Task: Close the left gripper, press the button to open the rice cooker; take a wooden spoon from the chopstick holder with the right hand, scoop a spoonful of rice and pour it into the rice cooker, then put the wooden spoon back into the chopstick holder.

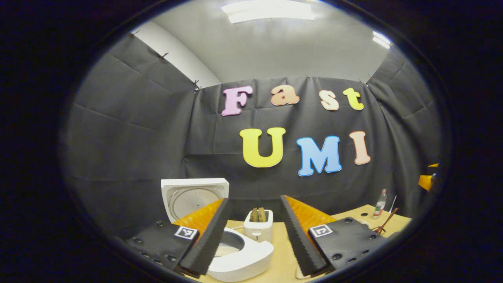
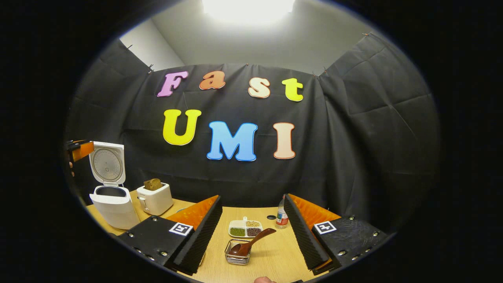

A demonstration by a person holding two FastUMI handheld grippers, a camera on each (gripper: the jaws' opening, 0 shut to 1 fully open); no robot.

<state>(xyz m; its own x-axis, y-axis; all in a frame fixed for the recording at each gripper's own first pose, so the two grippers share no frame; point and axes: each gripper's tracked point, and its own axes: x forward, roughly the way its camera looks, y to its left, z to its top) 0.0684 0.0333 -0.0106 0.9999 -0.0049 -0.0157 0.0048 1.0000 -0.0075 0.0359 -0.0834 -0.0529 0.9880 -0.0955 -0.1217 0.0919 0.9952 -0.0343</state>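
The white rice cooker (image 1: 245,257) stands open right below my left gripper (image 1: 254,200), its lid (image 1: 194,196) upright behind the left finger. That gripper is open with nothing between its fingers. In the right gripper view the cooker (image 2: 114,208) sits at the far left with its lid (image 2: 107,163) raised. The wooden spoon (image 2: 251,243) leans in the wire chopstick holder (image 2: 237,255), bowl down and handle pointing up right, just ahead of my open right gripper (image 2: 252,196). A white divided dish (image 2: 245,228) with grains lies behind the holder.
A white toaster (image 1: 258,226) with bread stands beside the cooker, also seen as the toaster (image 2: 155,198). A small bottle (image 2: 281,216) stands behind the dish. The bottle (image 1: 379,203) and spoon handle (image 1: 387,220) show at the table's right. A fingertip (image 2: 263,280) pokes in at the bottom.
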